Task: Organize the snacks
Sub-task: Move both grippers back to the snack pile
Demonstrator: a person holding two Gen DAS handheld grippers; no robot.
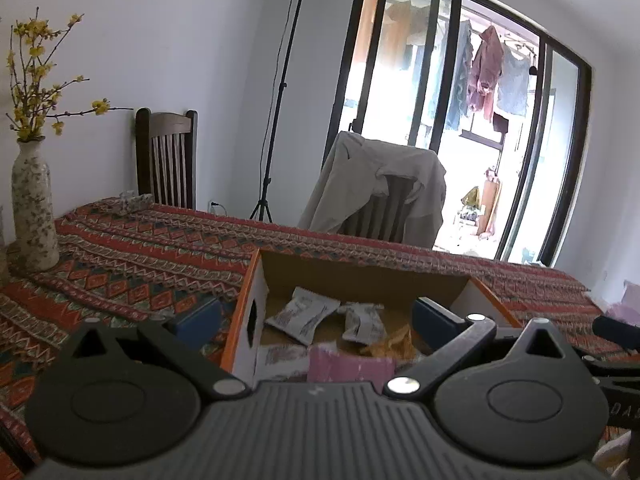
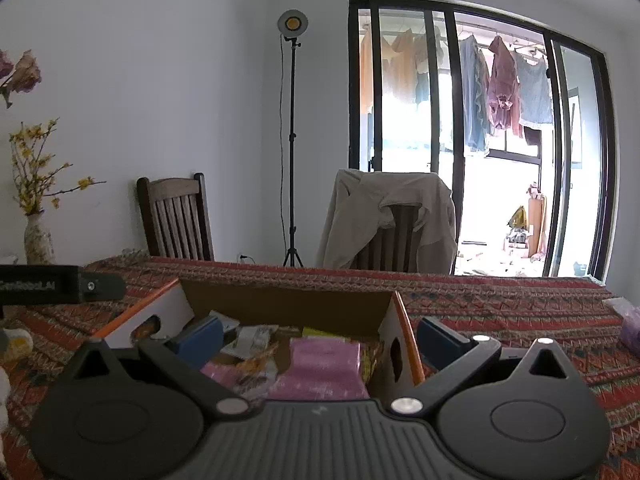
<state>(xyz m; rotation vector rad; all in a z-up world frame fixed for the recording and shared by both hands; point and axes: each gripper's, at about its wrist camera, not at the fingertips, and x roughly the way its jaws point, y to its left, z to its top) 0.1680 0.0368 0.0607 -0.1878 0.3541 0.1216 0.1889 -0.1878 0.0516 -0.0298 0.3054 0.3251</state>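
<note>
An open cardboard box (image 1: 362, 280) with orange edges stands on the patterned tablecloth (image 1: 132, 256). Inside it lie white snack packets (image 1: 302, 314), a pink packet (image 1: 350, 366) and a yellow crinkly bag (image 1: 394, 346). My left gripper (image 1: 315, 318) is open, straddling the box's left wall with nothing held. In the right wrist view the box (image 2: 280, 304) holds the pink packet (image 2: 322, 366) and other wrappers (image 2: 250, 340). My right gripper (image 2: 320, 338) is open over the box's right side, one finger inside, one outside its wall.
A speckled vase (image 1: 34, 216) with yellow flowers stands at the table's left. Beyond the far edge are a wooden chair (image 1: 168, 160), a jacket-draped chair (image 1: 380, 188) and a lamp stand (image 1: 276, 120). A purple bag (image 2: 631, 320) lies at the right.
</note>
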